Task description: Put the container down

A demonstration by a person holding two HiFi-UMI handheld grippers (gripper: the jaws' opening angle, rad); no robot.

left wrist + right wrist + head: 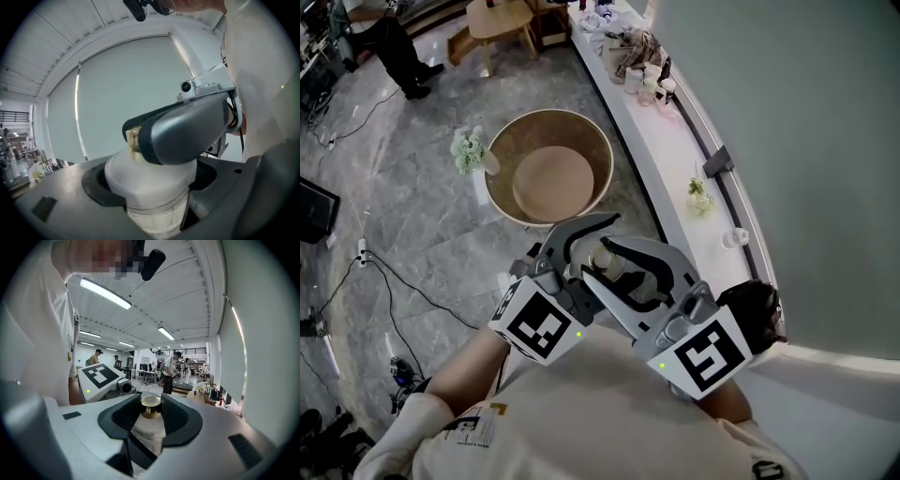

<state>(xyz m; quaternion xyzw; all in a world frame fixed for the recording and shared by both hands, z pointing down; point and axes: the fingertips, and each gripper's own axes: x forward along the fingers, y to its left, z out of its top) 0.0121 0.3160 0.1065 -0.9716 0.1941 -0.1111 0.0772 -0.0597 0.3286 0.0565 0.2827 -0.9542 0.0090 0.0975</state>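
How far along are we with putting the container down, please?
Done: nothing yet; the container is in the air, resting on no surface. In hand: the left tool is shut round its white top, and the right tool pinches its gold cap. Left: lower it onto a surface, perhaps the round wooden table below, then open both tools.

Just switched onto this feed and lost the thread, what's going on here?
A person holds one small container in the air between both grippers. The left gripper clamps its white body; the right gripper is closed on the gold knob on top. It is not yet put down. A round tan tub stands on the floor ahead.
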